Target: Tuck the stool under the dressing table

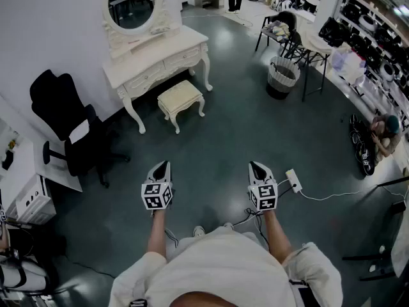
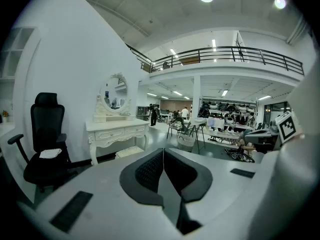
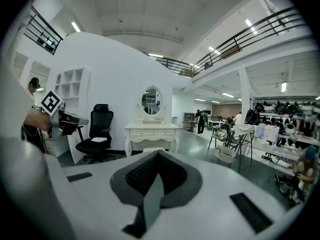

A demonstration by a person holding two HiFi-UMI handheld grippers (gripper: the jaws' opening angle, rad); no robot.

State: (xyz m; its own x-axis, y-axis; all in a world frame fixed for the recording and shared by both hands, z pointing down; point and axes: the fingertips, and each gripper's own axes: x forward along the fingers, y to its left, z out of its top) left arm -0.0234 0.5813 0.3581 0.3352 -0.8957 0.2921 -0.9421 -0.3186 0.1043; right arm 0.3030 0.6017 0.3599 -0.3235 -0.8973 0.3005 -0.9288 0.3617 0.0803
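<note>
A white dressing table [image 1: 156, 59] with an oval mirror stands against the wall at the far left. The cream cushioned stool [image 1: 181, 98] stands on the floor in front of it, out from under the table. My left gripper [image 1: 161, 165] and right gripper [image 1: 257, 166] are held side by side well short of the stool, both shut and holding nothing. In the left gripper view the table [image 2: 116, 131] and stool [image 2: 129, 152] lie ahead to the left of the shut left gripper [image 2: 162, 152]. The right gripper view has the table [image 3: 152, 131] straight ahead, with the stool [image 3: 154, 149] just above the right gripper [image 3: 158, 153].
A black office chair [image 1: 67, 130] stands left of the dressing table. A wicker basket [image 1: 282, 75] and a dark-legged table [image 1: 307, 47] are at the back right. A white power strip [image 1: 294, 180] with its cable lies on the floor by my right gripper. A person [image 1: 383, 133] crouches at the far right.
</note>
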